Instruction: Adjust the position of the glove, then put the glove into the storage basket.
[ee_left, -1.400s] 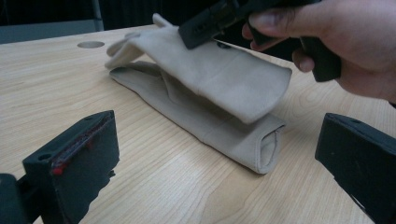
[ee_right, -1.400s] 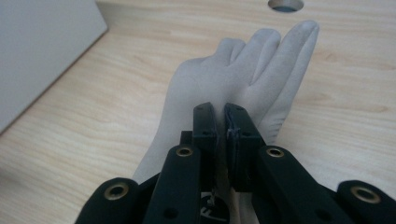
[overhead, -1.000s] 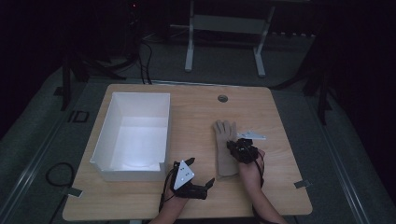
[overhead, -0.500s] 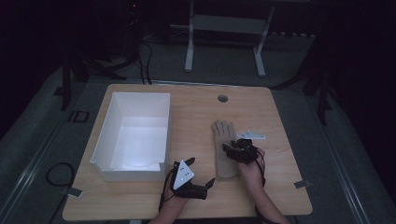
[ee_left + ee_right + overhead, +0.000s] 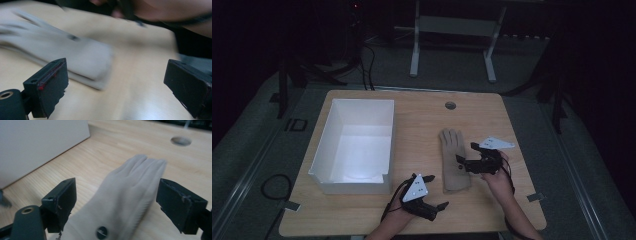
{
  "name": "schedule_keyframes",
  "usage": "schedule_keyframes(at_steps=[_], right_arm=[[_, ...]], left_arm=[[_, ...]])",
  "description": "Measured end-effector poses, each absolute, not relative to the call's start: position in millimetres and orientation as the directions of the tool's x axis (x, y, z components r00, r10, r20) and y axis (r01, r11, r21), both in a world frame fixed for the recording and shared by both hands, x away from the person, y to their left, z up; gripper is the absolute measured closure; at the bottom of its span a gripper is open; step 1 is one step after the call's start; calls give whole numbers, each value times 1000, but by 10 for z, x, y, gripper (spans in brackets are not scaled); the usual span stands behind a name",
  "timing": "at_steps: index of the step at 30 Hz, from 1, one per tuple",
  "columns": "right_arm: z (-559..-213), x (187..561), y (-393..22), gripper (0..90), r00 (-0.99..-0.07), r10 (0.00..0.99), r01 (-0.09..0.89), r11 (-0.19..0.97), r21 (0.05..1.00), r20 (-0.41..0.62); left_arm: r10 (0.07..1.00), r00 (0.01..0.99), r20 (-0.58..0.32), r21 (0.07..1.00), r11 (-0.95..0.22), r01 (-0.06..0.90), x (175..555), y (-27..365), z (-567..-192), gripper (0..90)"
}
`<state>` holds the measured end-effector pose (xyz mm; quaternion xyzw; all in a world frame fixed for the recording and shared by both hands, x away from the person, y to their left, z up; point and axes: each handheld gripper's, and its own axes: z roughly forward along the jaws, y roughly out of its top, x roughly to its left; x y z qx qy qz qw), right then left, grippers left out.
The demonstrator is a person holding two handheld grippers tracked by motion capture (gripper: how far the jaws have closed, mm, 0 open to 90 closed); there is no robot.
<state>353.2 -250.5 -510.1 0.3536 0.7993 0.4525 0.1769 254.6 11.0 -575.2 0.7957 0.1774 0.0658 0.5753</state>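
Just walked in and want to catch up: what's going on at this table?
A person works with tongs in each hand over a beige glove lying flat on the wooden table, right of an open white box. The right tongs have just been opening, jaws either side of the glove, not pressing it. The left tongs are open near its cuff.

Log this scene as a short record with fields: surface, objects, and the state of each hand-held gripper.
surface: light wooden table with a round hole near its far edge
container: white rectangular open box, on the table's left half
item: beige fabric glove, lying flat, fingers pointing away from the person
left hand-held gripper: open, nothing between its jaws, near the glove's cuff
right hand-held gripper: jaws just opened, standing either side of the glove, pads not pressing it
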Motion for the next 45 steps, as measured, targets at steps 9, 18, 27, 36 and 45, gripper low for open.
schedule_keyframes(at_steps=[9,18,27,36,45], right_arm=[[-5038,3612,-2825,109,-679,720,478,289,830,140],[-5041,3850,-2712,149,-698,699,479,295,827,155],[-5168,4339,-2535,286,-642,742,564,286,774,194],[-5435,4589,-2495,306,-556,766,702,225,676,323],[-5592,4601,-2393,521,-608,731,693,299,656,309]], left_arm=[[342,934,-101,917,-333,221,2662,23,-5666,172],[266,964,-11,886,-445,133,2916,-150,-5663,305],[226,973,-44,860,-486,152,3073,-269,-5673,400],[237,968,-76,840,-508,191,3182,-313,-5743,400],[241,968,-73,834,-517,191,3186,-310,-5744,418]])
